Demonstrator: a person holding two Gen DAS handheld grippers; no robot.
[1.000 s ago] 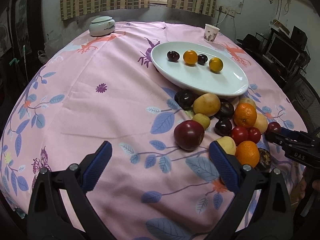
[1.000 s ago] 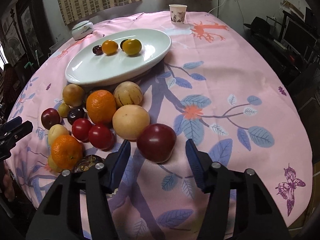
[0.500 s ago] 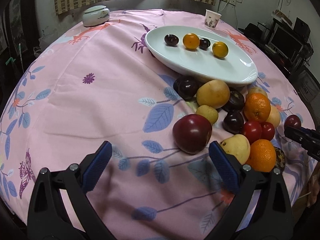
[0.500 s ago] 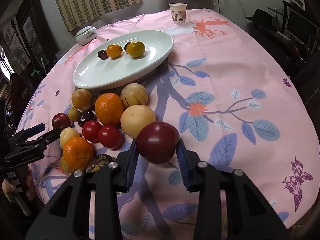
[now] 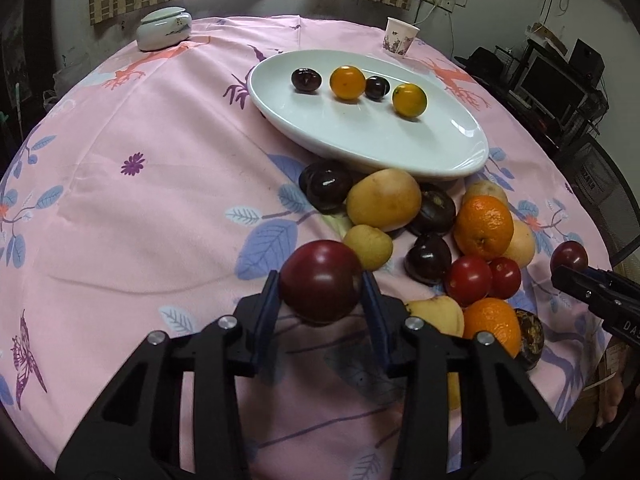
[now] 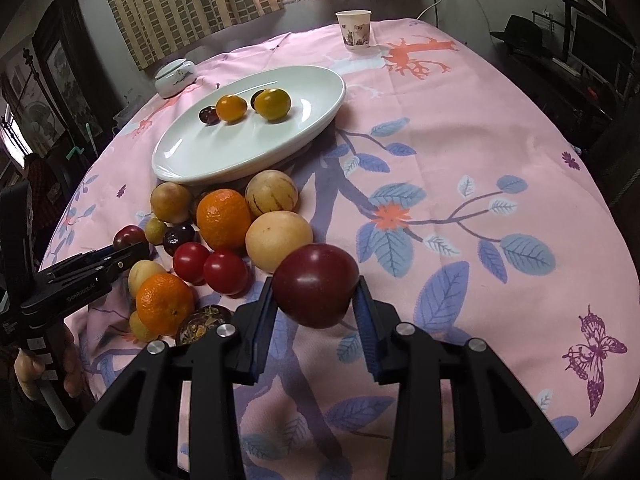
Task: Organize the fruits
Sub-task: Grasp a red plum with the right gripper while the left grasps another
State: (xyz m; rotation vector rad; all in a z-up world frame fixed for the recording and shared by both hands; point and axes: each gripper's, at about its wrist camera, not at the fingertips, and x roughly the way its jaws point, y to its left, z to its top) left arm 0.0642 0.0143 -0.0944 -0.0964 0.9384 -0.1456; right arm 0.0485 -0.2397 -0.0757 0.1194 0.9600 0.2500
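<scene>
**A:** Starting with the left wrist view, what is the left gripper (image 5: 320, 276) doing?

**B:** It is pinching a dark red plum (image 5: 320, 284) at its widest part, with the jaws closed to the fruit's width. The plum is sitting at the near edge of the pile and seems to be just leaving the tablecloth (image 5: 160, 168).

**A:** How is it going to handle?

**B:** I'm guessing it is light, with smooth, slippery skin and flesh that bruises easily. A gentle squeeze across the middle, as here, is suiting it best.

**A:** And what are you counting?

**B:** On the plate (image 5: 360, 140), four fruits are lying in a row: two small dark plums (image 5: 306, 80) and two orange-yellow citrus (image 5: 347, 82). In the pile I'm counting two oranges (image 5: 484, 226), two tomatoes (image 5: 468, 280) and three dark plums (image 5: 326, 186). There are also several yellowish fruits that are overlapping too much for a sure count.

**A:** Now the right wrist view?

**B:** The right gripper (image 6: 314, 284) is gripping a second red plum (image 6: 316, 284) in the same way, closed onto its sides. The plum is hanging clear of the cloth, just beside the pale round fruit (image 6: 278, 238). At the left edge the left gripper (image 6: 120, 254) is showing with its own plum at its tip.

**A:** Are the counts agreeing?

**B:** Yes, I'm again seeing four on the plate, two oranges and two tomatoes. One paper cup (image 6: 354, 28) and one lidded jar (image 6: 175, 76) are standing beyond the plate.
</scene>
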